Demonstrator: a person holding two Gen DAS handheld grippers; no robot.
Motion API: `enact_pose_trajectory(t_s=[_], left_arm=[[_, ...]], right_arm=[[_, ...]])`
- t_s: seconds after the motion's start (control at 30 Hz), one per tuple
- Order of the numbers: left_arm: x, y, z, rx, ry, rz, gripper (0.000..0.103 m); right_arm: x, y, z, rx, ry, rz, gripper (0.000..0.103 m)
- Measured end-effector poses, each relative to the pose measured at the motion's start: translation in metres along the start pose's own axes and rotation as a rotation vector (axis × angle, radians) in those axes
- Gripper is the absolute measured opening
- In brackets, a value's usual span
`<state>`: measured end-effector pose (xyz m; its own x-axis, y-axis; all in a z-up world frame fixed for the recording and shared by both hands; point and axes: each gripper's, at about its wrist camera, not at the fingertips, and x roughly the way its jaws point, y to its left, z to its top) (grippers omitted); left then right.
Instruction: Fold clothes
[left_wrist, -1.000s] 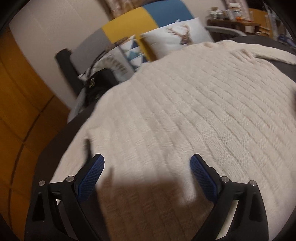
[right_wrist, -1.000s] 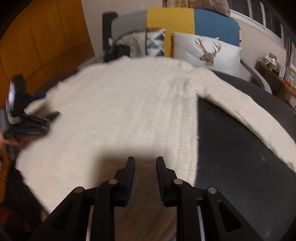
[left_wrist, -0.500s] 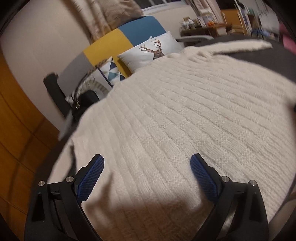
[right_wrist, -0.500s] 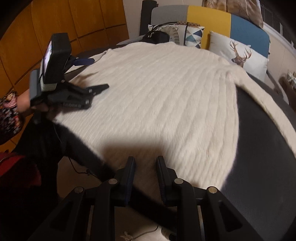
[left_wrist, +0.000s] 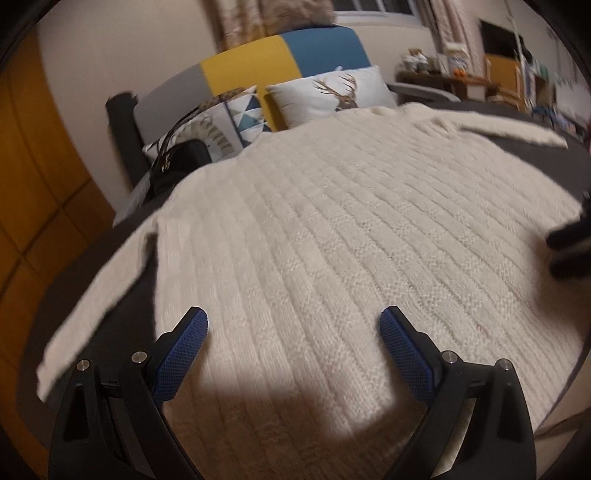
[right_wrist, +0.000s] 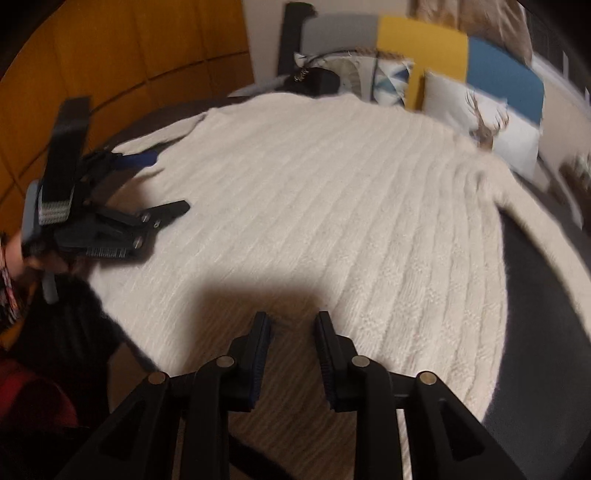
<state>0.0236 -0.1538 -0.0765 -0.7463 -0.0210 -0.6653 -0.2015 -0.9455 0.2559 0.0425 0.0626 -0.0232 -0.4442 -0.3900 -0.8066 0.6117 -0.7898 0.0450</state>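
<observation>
A cream knitted sweater (left_wrist: 332, 229) lies spread flat on a dark bed cover, one sleeve (left_wrist: 99, 291) trailing to the left and the other (left_wrist: 509, 129) stretched to the far right. My left gripper (left_wrist: 293, 332) hovers wide open over the sweater's lower left part, with nothing between its blue pads. In the right wrist view the same sweater (right_wrist: 314, 192) fills the middle. My right gripper (right_wrist: 291, 328) stands above the hem with a narrow gap; its jaws are opening and nothing is between them. The left gripper (right_wrist: 162, 184) shows at the left there, open.
Pillows, one with a deer print (left_wrist: 332, 96), lean on a grey, yellow and blue headboard (left_wrist: 280, 62). A black handbag (left_wrist: 181, 162) sits at the bed's far left corner. Orange wood panelling (left_wrist: 33, 177) is at the left. A cluttered shelf (left_wrist: 461, 74) stands far right.
Both grippers have shifted sideways over the sweater. The right gripper's fingers have parted slightly. The left sleeve has come into the left wrist view, and the left gripper sits nearer the sweater's edge.
</observation>
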Motion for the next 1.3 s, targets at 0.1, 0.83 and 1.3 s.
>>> enact_pose_trajectory(t_s=[0.1,0.83,1.3], left_arm=[[0.001,0.007,-0.004,-0.080,0.011,-0.024,0.097],[-0.002,-0.058,0.030,0.057,0.027,0.079,0.097],[-0.038,0.018,-0.016,0.033,0.141,0.145,0.097]], right_arm=[[-0.011,0.007,-0.017,-0.017,0.000,0.031,0.028],[-0.017,-0.065,-0.025,0.087,-0.027,-0.045,0.028],[-0.012,-0.074,-0.021,0.112,-0.022,-0.016,0.029]])
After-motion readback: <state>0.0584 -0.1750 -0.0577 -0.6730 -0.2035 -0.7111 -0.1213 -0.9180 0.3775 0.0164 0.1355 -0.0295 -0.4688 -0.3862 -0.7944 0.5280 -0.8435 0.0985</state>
